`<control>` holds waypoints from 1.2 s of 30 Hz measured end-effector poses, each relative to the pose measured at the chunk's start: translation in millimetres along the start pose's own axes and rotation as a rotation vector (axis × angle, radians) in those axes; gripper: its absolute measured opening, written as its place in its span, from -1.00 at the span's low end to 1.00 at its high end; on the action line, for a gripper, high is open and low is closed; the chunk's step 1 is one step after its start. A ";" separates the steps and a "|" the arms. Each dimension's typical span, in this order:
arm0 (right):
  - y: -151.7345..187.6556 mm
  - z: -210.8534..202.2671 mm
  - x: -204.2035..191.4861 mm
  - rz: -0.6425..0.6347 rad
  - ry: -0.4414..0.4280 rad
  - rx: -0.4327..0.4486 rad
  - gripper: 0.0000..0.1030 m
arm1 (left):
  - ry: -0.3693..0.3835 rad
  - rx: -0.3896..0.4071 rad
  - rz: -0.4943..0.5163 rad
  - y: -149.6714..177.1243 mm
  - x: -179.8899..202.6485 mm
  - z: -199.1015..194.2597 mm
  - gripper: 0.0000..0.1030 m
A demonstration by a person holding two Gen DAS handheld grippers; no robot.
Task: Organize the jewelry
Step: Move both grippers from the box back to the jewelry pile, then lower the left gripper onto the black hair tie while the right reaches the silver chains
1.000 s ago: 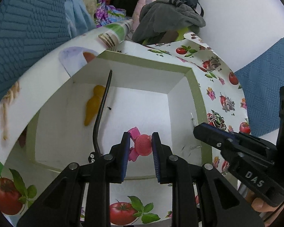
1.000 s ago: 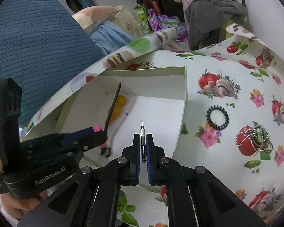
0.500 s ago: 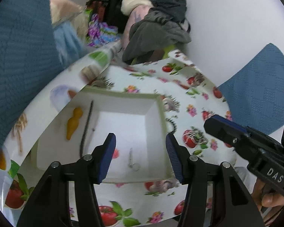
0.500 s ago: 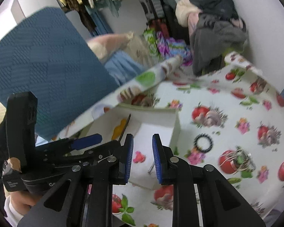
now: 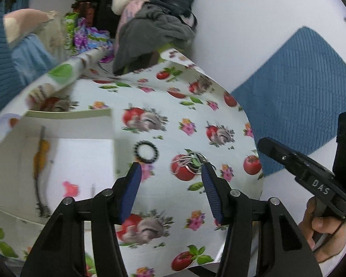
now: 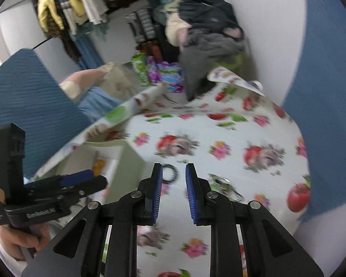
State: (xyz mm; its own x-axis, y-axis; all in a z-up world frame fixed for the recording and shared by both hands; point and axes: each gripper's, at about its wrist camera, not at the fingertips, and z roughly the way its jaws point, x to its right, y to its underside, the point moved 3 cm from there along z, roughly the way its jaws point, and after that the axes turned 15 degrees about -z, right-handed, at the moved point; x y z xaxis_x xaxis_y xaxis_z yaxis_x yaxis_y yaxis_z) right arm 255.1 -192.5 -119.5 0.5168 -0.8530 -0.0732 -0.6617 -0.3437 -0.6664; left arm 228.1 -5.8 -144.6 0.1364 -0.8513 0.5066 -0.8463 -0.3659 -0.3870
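The white box (image 5: pixel 67 113) stands at the left of the tomato-print tablecloth. In it lie a pink piece (image 5: pixel 70 188), an orange clip (image 5: pixel 42 154), a dark stick (image 5: pixel 38 191) and a small metal pin (image 5: pixel 93 188). My left gripper (image 5: pixel 170 173) hangs open and empty above the cloth, right of the box. Beyond its fingers lie a black hair tie (image 5: pixel 146 151) and a tangle of chains and rings (image 5: pixel 191 164). My right gripper (image 6: pixel 174 173) is narrowly open with nothing between its pads. The hair tie (image 6: pixel 171 173) shows partly behind its left finger and the chains (image 6: pixel 223 184) lie to the right.
A heap of clothes (image 5: pixel 154 30) lies beyond the table's far edge. Blue textured chair backs (image 5: pixel 295 87) stand right and left of the table. A person's hand (image 5: pixel 323 228) holds the right tool at the table's right edge. The cloth's far left edge (image 5: pixel 64 76) curls up.
Both grippers let go, the left of the pink piece and the right of the pin, which now lie in the box. Both pulled back, rose and swung right over the cloth.
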 end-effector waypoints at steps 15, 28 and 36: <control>65.5 65.7 53.4 0.054 -0.053 -0.110 -0.65 | -0.075 -0.095 -0.011 17.8 9.0 94.9 -0.15; 91.2 145.0 71.9 0.063 -0.095 -0.213 -0.71 | -0.192 -0.130 -0.021 11.1 -13.9 163.4 -0.19; 95.1 154.3 78.6 0.044 -0.051 -0.230 -0.82 | -0.239 -0.094 0.071 4.9 -7.7 168.6 -0.20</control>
State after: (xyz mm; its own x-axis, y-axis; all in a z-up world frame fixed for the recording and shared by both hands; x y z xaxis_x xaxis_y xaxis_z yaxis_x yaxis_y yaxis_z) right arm 316.6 -231.6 -303.1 0.5073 -0.8504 -0.1396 -0.7876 -0.3917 -0.4757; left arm 309.6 -64.5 -280.3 0.1833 -0.9425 0.2796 -0.9006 -0.2750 -0.3366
